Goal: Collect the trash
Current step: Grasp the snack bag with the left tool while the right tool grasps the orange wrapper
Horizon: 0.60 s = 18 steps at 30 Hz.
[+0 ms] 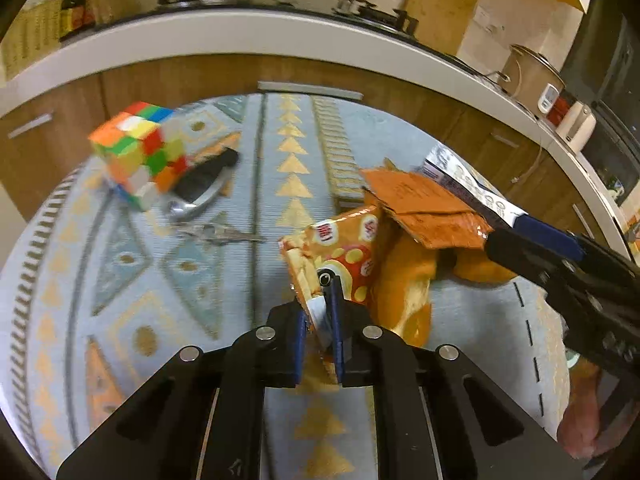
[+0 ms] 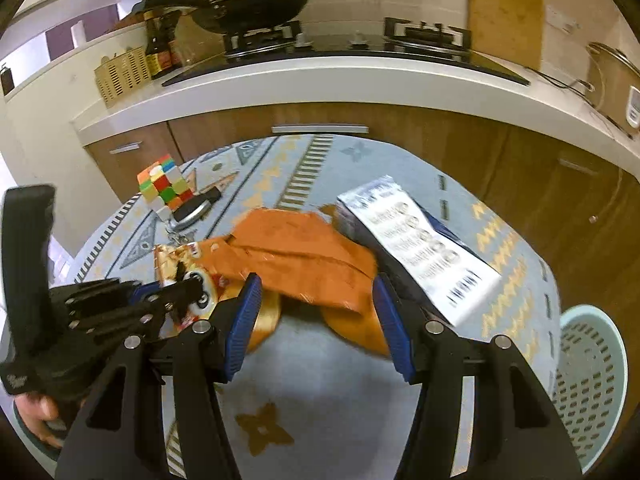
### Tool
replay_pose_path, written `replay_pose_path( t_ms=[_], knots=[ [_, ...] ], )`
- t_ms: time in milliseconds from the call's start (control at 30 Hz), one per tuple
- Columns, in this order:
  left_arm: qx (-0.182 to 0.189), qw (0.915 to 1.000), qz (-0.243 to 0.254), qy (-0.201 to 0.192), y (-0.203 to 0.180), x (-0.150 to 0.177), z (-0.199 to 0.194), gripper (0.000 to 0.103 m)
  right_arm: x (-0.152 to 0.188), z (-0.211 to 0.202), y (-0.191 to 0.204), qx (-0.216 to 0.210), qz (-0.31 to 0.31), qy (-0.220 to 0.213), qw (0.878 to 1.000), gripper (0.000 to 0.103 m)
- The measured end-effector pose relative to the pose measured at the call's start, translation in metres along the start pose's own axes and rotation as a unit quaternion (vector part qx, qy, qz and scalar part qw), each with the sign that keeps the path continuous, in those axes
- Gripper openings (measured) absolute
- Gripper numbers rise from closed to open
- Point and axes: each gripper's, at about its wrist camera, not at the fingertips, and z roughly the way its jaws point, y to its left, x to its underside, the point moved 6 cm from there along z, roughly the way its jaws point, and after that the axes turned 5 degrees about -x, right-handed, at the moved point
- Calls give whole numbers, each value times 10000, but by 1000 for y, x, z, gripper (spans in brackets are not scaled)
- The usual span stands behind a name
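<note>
My left gripper is shut on the edge of a crumpled orange snack bag, near the middle of the round table. In the right wrist view the left gripper comes in from the left holding the same bag. An orange torn wrapper lies over orange peels in the middle. My right gripper is open, its blue pads either side of the wrapper and peels. A white and blue box lies just right of them.
A Rubik's cube, a black car key and metal keys sit at the table's far left. A pale green perforated basket stands low at the right. The patterned tablecloth covers the table. Kitchen counter and cabinets stand behind.
</note>
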Motion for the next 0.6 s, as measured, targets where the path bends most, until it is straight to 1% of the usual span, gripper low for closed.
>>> replay_pose_path(
  t_ms=[100,200,300,367,533,600],
  knots=[
    [-388,9991,-39,-173,20,-1,-16,7,-8,12,6,-120,44,75,9999,54],
    [-622,9976,-155,-246,39,-2,-25,7,-13,25,10,-167,76,142,9997,54],
    [-832,9956,-265,-352,56,-3,-32,7,-11,45,11,-129,94,374,9992,57],
    [-881,9948,-318,-399,63,-2,-36,7,-9,52,11,-69,71,437,9990,62],
    [-873,9941,-422,-479,71,0,-40,6,-12,58,12,163,10,384,9991,63],
    [-808,9944,-440,-526,71,-1,-41,6,-16,60,9,153,104,403,9990,65]
  ],
)
